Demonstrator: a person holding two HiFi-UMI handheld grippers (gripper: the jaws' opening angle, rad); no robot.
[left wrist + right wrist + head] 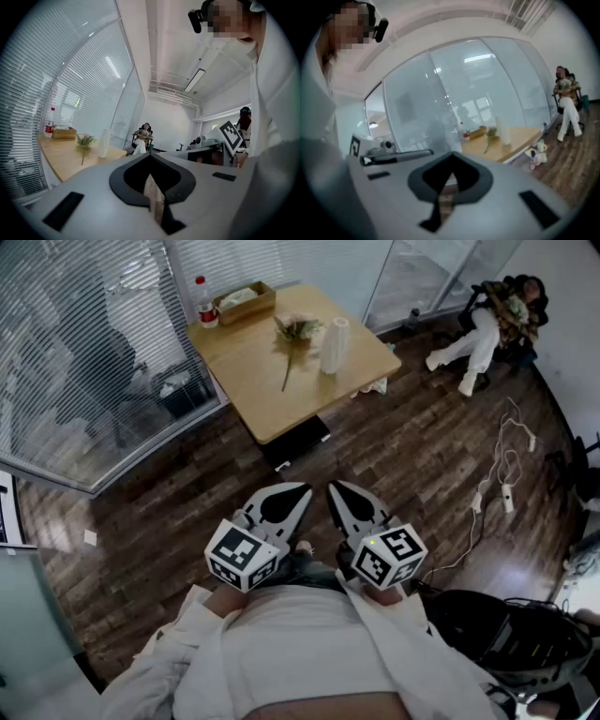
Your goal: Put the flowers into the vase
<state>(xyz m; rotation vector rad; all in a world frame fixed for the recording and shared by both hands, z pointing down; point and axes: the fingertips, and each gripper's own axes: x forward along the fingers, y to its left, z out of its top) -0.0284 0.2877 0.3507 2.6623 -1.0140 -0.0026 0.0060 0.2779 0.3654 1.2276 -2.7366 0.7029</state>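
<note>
Jaws of grey left gripper (298, 493) and right gripper (337, 491) meet, empty, lower centre; pale wooden table (251, 367) upper centre, dark plank floor (412, 456).

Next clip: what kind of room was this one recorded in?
Most likely an office: glass partition walls with slatted blinds, a light wooden table on dark wood flooring, and a person seated in a black office chair in the corner.

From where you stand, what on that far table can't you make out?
- Bottle label: too small, head view.
- Box contents: pale, too small to name, head view.
- Vase inside: its own wall hides it, every view.
- Flowers kind: too small; blurred in right gripper view.
</note>
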